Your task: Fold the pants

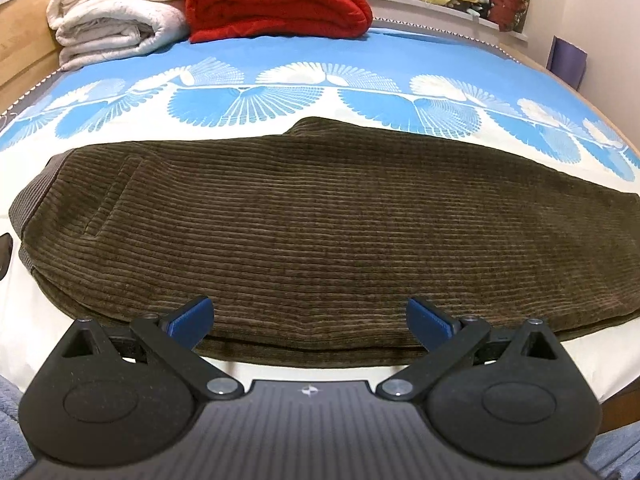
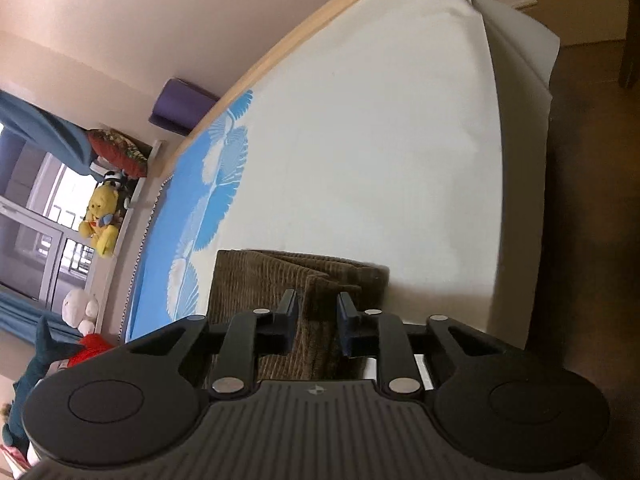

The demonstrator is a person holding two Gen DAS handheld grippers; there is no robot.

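One pair of brown corduroy pants (image 1: 320, 216) lies lengthwise across the bed (image 1: 360, 60), its near edge along the bed's front side. The left gripper (image 1: 310, 316) hovers over that edge with fingers spread and nothing between them. The right gripper (image 2: 318, 320) has its fingers clenched on a raised fold at the pants' end. Bare white sheet (image 2: 380, 140) stretches beyond it. Two folded blankets (image 1: 276, 0) sit at the far side.

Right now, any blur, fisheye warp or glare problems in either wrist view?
Left wrist view: sharp, the ribs of the brown corduroy pants read clearly; strong barrel warp bows the blue-and-white patterned bed cover; even light, no glare. Right wrist view: rolled sideways, softer, white sheet smeared toward its right edge, bright window partly blown out, floor dark.
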